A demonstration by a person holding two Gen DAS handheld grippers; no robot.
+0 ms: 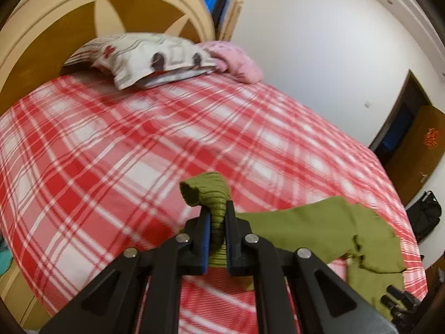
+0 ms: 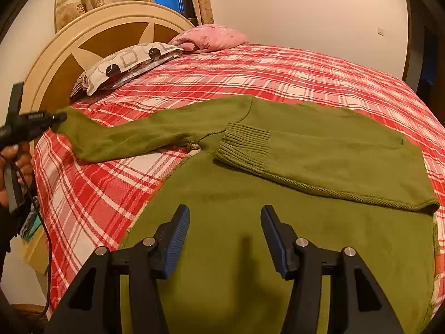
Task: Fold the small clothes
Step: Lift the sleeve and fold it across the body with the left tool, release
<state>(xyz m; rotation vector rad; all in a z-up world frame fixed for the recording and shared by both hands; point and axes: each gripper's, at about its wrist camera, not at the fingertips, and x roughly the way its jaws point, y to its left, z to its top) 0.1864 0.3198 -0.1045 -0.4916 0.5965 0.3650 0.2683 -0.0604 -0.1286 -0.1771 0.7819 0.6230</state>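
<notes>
A wide bed under a red-and-white plaid cotton cover (image 2: 250, 64) fills both views, with a curved cream-and-brown wooden headboard (image 2: 91, 36) at its far end. A patterned grey-and-white pillow (image 2: 125, 64) and a crumpled pink cushion (image 2: 211, 37) lie against that end.

Spread across the near part of the cover is the olive-green knitted sweater (image 2: 250, 208), its body lying flat. One sleeve is already folded in over the chest, its ribbed cuff (image 2: 244, 142) resting near the neckline. The other sleeve (image 2: 133, 136) stretches out sideways toward the bed's edge and is not yet folded.

The left claw (image 1: 218, 214) is clamped shut on the ribbed cuff end of that outstretched sleeve, the knit bunched between its blue pads and raised off the cover. In the right wrist view it shows at the left edge, held by a person's hand (image 2: 19, 158). The right claw (image 2: 225, 222) hovers over the sweater's lower body with its jaws spread apart and nothing between them.

By my reading the fold is in its early-middle part: one sleeve is in, the second is gripped ready to be carried across, and the body still needs folding afterwards.
</notes>
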